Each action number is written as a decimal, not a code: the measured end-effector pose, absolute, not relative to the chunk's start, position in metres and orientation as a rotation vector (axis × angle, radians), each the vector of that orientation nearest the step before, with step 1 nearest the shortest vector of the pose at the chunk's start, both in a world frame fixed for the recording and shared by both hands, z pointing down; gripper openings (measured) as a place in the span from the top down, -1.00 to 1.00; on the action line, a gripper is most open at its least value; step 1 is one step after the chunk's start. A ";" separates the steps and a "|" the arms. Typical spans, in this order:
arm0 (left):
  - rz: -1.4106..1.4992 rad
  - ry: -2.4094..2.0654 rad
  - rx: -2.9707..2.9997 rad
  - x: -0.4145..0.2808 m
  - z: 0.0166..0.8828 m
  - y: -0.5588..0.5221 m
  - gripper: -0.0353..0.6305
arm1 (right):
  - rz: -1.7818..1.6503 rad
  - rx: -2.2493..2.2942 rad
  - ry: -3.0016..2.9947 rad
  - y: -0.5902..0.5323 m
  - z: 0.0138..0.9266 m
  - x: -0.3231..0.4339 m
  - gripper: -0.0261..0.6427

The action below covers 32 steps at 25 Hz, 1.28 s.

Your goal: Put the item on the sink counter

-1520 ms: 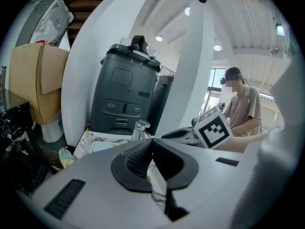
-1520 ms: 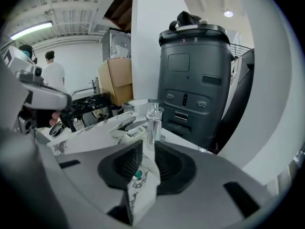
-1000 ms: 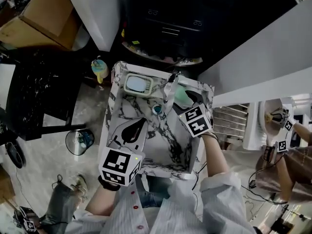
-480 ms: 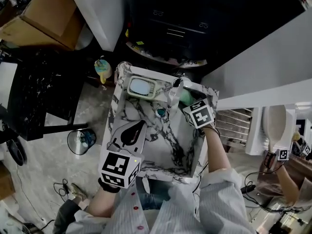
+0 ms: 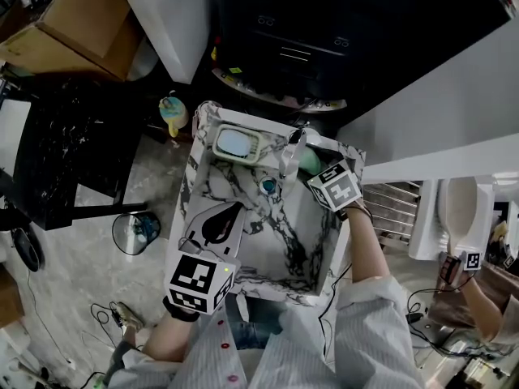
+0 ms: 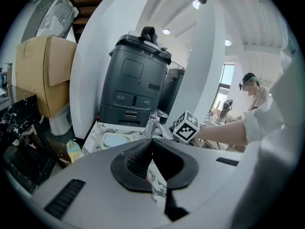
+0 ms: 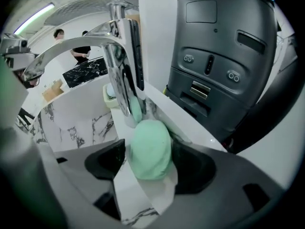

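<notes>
When the scene is taken from the head view, a square sink [image 5: 276, 245] of white stone with dark veins is seen, with a curved chrome faucet [image 5: 289, 148] on its far rim. A rounded, mint-green item [image 5: 306, 157] is set on the rim just right of the faucet. The right gripper [image 5: 315, 168] is reached to it from the near right. Left of the faucet a pale rectangular soap dish [image 5: 235, 143] is placed. The left gripper [image 5: 235, 209] is held over the basin, near and left of the faucet.

Where the left gripper view is concerned, the left gripper [image 6: 151, 142] is clenched, its ribbed black pads met at the tips with nothing between them. The faucet [image 6: 151, 125] and a boxy dark machine [image 6: 136, 85] behind it are shown.

From the right gripper view, the right gripper [image 7: 147, 159] is released. The smooth, matte item [image 7: 151, 142] lies between its parted pads on the glossy counter [image 7: 159, 109], just in front of the faucet [image 7: 121, 56].
</notes>
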<state>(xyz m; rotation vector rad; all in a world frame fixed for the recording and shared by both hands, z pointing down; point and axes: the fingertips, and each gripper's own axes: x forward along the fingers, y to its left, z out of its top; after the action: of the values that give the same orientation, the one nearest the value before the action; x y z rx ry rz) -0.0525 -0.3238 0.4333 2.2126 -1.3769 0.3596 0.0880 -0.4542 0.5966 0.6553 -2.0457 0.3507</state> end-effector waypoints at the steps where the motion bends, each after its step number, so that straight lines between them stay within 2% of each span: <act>1: 0.359 -1.381 2.209 -0.053 0.433 -0.323 0.85 | 0.331 0.632 -2.043 -0.452 0.596 0.087 0.00; 3: 0.357 -1.393 2.200 -0.055 0.434 -0.323 0.85 | 0.281 0.587 -2.025 -0.448 0.598 0.085 -0.13; 10: 0.354 -1.411 2.183 -0.059 0.434 -0.320 0.85 | 0.123 0.639 -1.912 -0.452 0.608 0.086 -0.17; 12: 0.352 -1.412 2.182 -0.058 0.435 -0.318 0.85 | 0.119 0.656 -1.923 -0.451 0.607 0.087 -0.12; 15: 0.348 -1.405 2.183 -0.054 0.436 -0.316 0.85 | 0.127 0.672 -1.949 -0.445 0.604 0.089 0.07; 32: 0.307 -1.454 2.198 -0.040 0.425 -0.297 0.85 | 0.594 0.882 -2.078 -0.438 0.590 0.105 0.19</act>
<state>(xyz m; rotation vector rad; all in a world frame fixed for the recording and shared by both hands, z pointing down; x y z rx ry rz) -0.0397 -0.2974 0.4247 2.1976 -1.4545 0.3070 0.1054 -0.4376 0.5895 0.8820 -2.0776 0.5939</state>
